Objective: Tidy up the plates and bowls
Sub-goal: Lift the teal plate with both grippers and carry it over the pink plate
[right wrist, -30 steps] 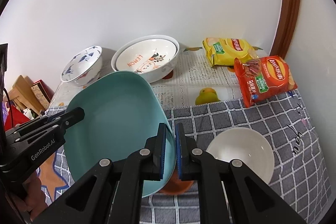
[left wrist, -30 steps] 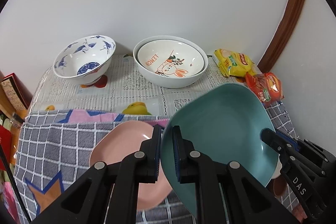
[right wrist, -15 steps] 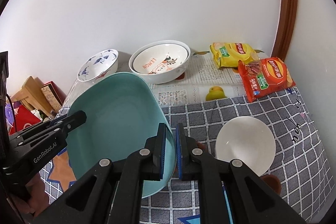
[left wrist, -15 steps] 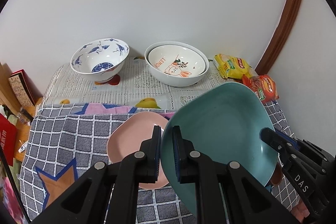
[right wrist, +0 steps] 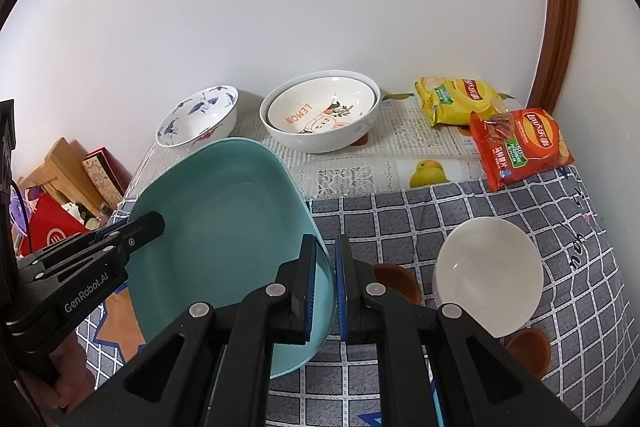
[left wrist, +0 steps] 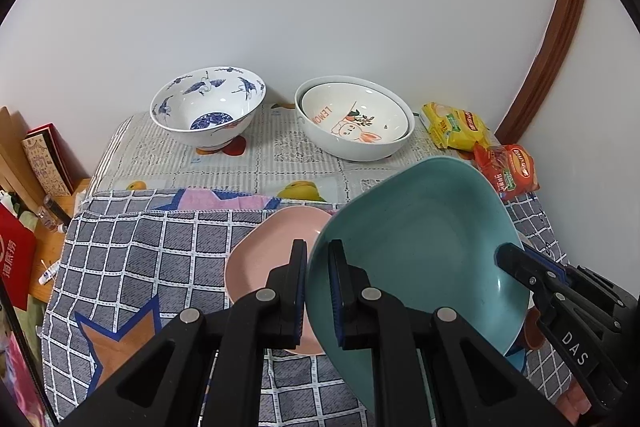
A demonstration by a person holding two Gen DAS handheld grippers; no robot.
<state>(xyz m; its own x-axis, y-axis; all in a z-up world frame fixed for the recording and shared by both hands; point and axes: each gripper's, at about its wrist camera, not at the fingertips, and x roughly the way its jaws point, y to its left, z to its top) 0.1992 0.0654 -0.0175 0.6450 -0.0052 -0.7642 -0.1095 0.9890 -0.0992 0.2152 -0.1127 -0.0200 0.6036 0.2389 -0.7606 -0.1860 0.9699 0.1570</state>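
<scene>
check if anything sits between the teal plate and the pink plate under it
Nothing visible does. The teal plate is held off the cloth, tilted, with the left claw and right claw each shut on a rim. The pink plate lies bare on the checked cloth, partly hidden behind the left claw.

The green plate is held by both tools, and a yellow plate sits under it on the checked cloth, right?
Not quite. The plate under the green plate is pink, not yellow, as the left wrist view shows. Both tools, left and right, do hold the green plate over the checked cloth.
</scene>
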